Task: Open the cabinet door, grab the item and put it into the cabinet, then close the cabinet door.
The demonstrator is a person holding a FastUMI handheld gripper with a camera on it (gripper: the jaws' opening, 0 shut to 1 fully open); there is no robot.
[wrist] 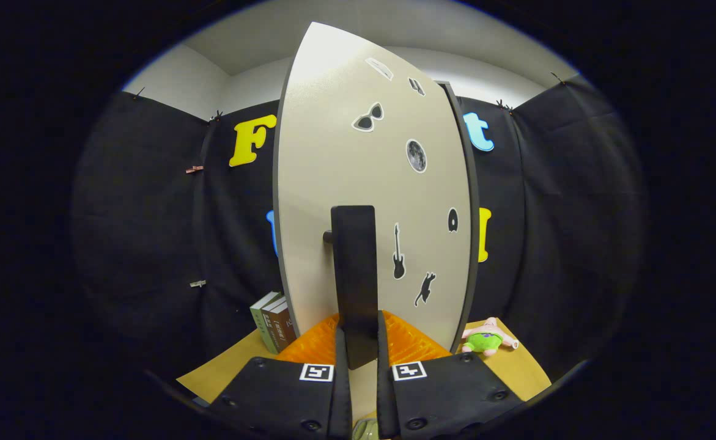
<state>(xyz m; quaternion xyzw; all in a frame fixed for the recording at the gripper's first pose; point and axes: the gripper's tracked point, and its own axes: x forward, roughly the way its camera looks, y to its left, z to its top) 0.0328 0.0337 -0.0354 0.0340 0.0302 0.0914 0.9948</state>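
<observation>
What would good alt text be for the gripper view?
The gripper grips the tall black bar handle of a beige cabinet door with black stickers, both fingers pressing it. Beside the cabinet on the tan table lie a pink-and-green plush toy and upright books.

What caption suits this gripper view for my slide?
Gripper shut on the cabinet door handle, plush toy waiting beside the cabinet.

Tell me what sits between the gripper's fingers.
In the gripper view, the cabinet door's dark upright handle stands between the fingers, its lower end in the gap; whether both press on it is unclear.
</observation>
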